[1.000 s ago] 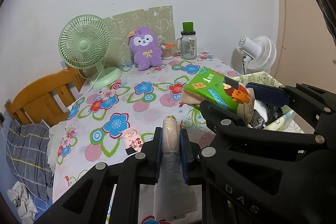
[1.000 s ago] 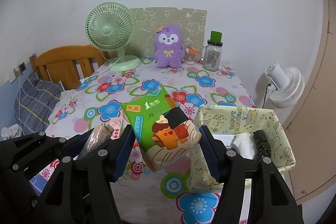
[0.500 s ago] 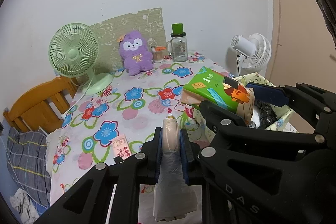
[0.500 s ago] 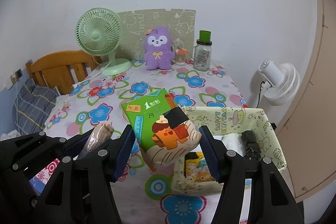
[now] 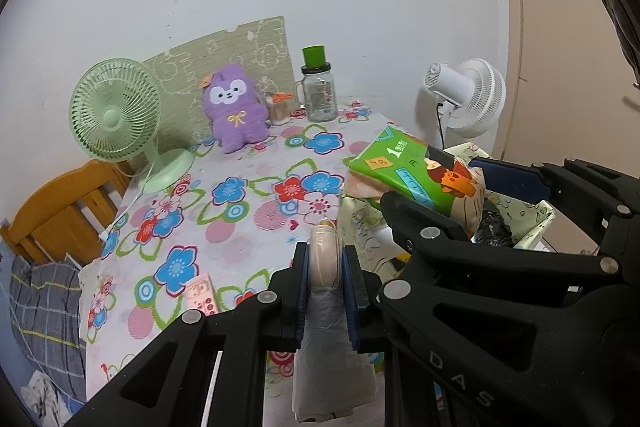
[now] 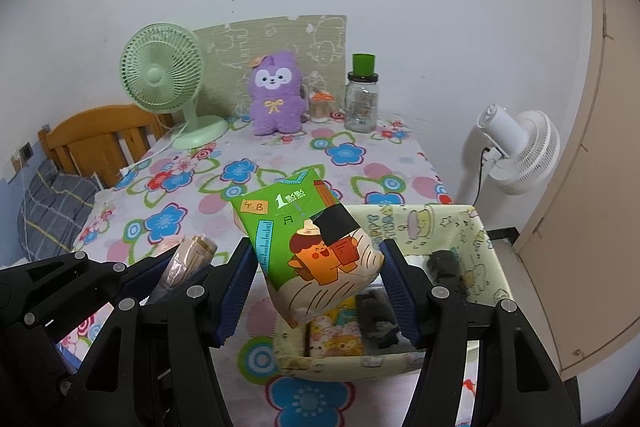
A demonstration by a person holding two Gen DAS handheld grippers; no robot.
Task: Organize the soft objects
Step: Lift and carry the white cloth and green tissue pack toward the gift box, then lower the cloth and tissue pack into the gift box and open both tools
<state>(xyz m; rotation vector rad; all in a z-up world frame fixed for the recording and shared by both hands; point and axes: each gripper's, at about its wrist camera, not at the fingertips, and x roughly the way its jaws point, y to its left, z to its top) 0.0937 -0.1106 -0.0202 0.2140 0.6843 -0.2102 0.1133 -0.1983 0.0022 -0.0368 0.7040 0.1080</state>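
My right gripper (image 6: 318, 259) is shut on a green tissue pack (image 6: 304, 227) with an orange cartoon figure. It hangs over the near left part of a pale yellow patterned fabric bin (image 6: 440, 223). The bin holds black soft items (image 6: 444, 263) and a colourful pack (image 6: 336, 339). My left gripper (image 5: 325, 267) is shut on a beige roll wrapped in clear plastic (image 5: 325, 247), just left of the bin (image 5: 536, 223). The left wrist view also shows the tissue pack (image 5: 408, 171) in the right gripper (image 5: 440, 183). A purple plush (image 6: 275, 95) sits at the back of the table.
On the flowered tablecloth (image 6: 240, 171) stand a green desk fan (image 6: 162, 79), a glass jar with a green lid (image 6: 362, 99) and a small orange-lidded jar (image 6: 320, 105). A pink card (image 5: 200, 297) lies near the front. A white fan (image 6: 516, 151) stands right, a wooden chair (image 6: 96, 135) left.
Both grippers have moved to the right with their loads. The fabric bin, earlier off to the right, now lies under the tissue pack. Both grips are unchanged.
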